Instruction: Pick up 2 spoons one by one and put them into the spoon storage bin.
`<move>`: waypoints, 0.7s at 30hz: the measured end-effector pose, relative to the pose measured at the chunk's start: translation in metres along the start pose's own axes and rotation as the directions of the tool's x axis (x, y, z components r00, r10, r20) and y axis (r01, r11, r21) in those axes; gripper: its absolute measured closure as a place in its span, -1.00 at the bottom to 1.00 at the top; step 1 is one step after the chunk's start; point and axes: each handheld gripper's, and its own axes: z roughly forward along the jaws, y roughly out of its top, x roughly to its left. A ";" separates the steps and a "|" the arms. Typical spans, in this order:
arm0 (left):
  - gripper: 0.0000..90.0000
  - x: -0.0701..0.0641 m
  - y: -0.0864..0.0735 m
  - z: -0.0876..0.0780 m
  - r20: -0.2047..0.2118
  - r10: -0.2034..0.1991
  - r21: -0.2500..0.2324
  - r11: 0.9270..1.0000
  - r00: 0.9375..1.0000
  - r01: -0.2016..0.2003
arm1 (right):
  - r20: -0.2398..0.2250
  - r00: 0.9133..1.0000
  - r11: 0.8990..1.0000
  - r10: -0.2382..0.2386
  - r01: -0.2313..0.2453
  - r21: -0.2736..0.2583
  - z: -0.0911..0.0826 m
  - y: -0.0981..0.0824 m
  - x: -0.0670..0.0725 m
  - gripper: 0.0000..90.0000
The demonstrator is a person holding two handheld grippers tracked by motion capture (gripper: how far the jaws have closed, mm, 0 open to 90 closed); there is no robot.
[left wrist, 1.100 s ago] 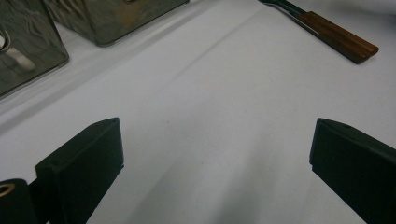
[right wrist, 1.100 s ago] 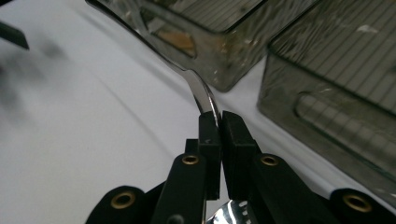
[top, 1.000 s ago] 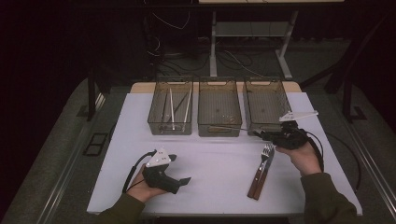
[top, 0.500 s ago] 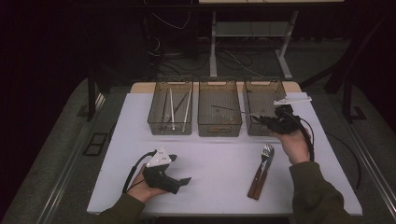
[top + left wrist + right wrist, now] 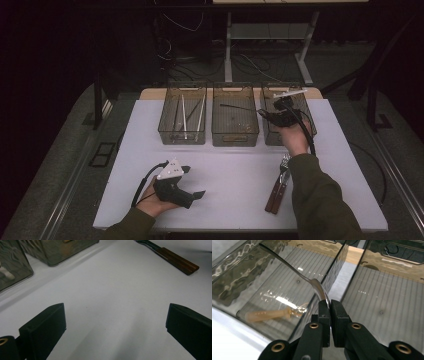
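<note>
My right gripper (image 5: pixel 266 114) (image 5: pixel 329 303) is shut on the bowl of a metal spoon (image 5: pixel 297 271). It holds the spoon above the wall between the middle bin (image 5: pixel 235 137) and the right bin (image 5: pixel 306 114). The spoon's thin handle (image 5: pixel 239 107) reaches out over the middle bin. My left gripper (image 5: pixel 198 194) (image 5: pixel 115 322) rests in the hand on the white table near its front edge, with its jaws wide apart and nothing between them.
Three clear bins stand in a row at the back; the left bin (image 5: pixel 183 115) holds several pale utensils, and the middle one an amber plastic piece (image 5: pixel 269 314). A wooden-handled fork and knife (image 5: pixel 278 189) (image 5: pixel 175 258) lie at the front right.
The right gripper has carried the spoon away from the fork, back and to the left, up over the bins. The left gripper has stayed put.
</note>
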 end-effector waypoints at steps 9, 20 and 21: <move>-0.97 0.000 0.000 0.000 0.007 0.007 0.000 1.000 1.000 -0.007 | 0.038 0.998 0.999 -0.042 0.041 0.028 0.023 0.016 0.017 0.94; -0.97 0.000 0.001 0.000 0.010 0.009 -0.003 1.000 1.000 -0.009 | 0.019 0.998 0.998 -0.065 0.065 0.020 0.032 0.017 0.026 0.53; -0.97 0.000 0.001 0.000 0.009 0.008 -0.003 1.000 1.000 -0.008 | 0.007 0.998 0.998 -0.068 0.068 0.015 0.031 0.017 0.026 0.50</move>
